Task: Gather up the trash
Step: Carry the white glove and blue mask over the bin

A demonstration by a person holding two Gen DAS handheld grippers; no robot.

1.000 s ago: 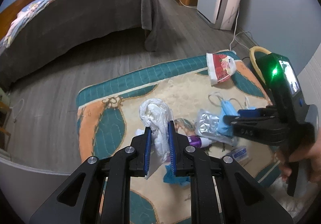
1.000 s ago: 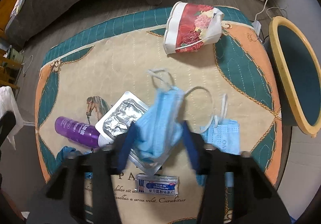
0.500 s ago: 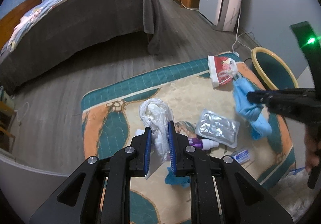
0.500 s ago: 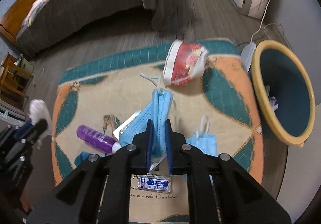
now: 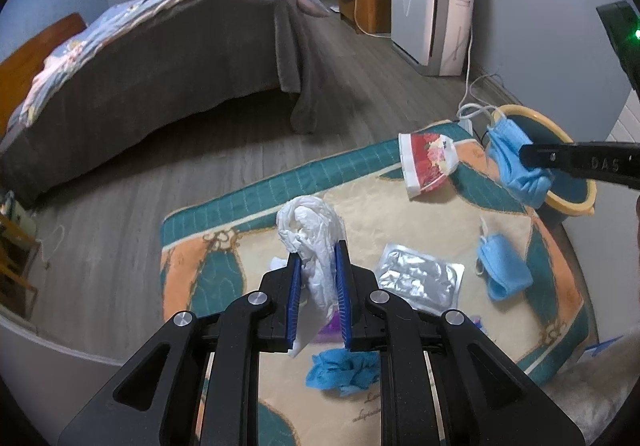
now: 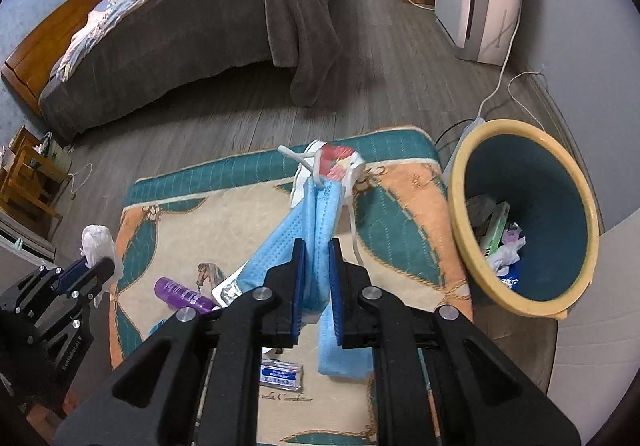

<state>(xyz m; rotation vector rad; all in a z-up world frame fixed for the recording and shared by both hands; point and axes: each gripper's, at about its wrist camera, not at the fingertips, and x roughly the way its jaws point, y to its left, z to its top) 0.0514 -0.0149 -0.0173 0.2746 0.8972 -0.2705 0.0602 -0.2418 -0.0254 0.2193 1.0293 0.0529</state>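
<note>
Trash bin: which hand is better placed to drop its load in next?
Right. Its tongs hold the blue mask close beside the bin; the left tongs, clamping white plastic, sit farther back over the rug.

The purple bottle (image 5: 328,328) sits mostly hidden behind the left gripper (image 5: 318,286); bin (image 6: 464,214) contents at 3 o'clock are unreadable.

Left gripper (image 5: 318,258): fingers (image 5: 295,286) clamped on crumpled white tissue (image 5: 314,230). Right gripper (image 5: 528,156): held a blue mask (image 5: 516,162) above yellow-rimmed bin (image 5: 576,202). On rug (image 5: 224,214): second mask (image 5: 502,270), foil pack (image 5: 420,276), red floral bag (image 5: 428,160), blue wad (image 5: 340,370), possibly a glove.
</note>
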